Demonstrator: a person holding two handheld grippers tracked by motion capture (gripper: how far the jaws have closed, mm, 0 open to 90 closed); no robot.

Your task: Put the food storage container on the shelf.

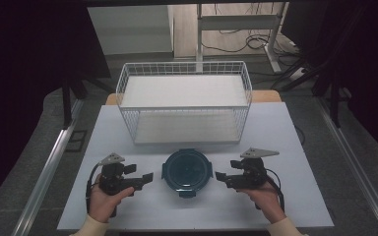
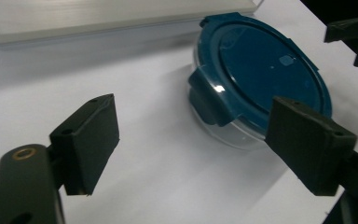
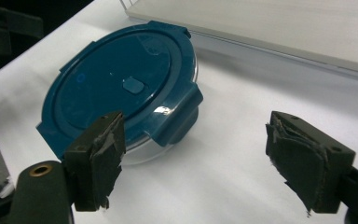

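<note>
White table [image 1: 275, 142], person seated at near edge. Wire basket [image 1: 184, 101] stands at the far middle of the table, long axis across it, nothing visible inside. Round clear container with blue clip-on lid [image 1: 187, 172] sits just in front of the basket, on the centre line, lid on and latches down. Container is round, so no long axis to align to. Left gripper [image 1: 145, 178] to its left, right gripper [image 1: 222, 177] to its right, both pointing inward at it, neither touching. Both about equally near; cannot call one closer. Jaws of both grippers spread apart and holding nothing. In each gripper view a lid latch faces the jaws, offset toward one jaw
</note>
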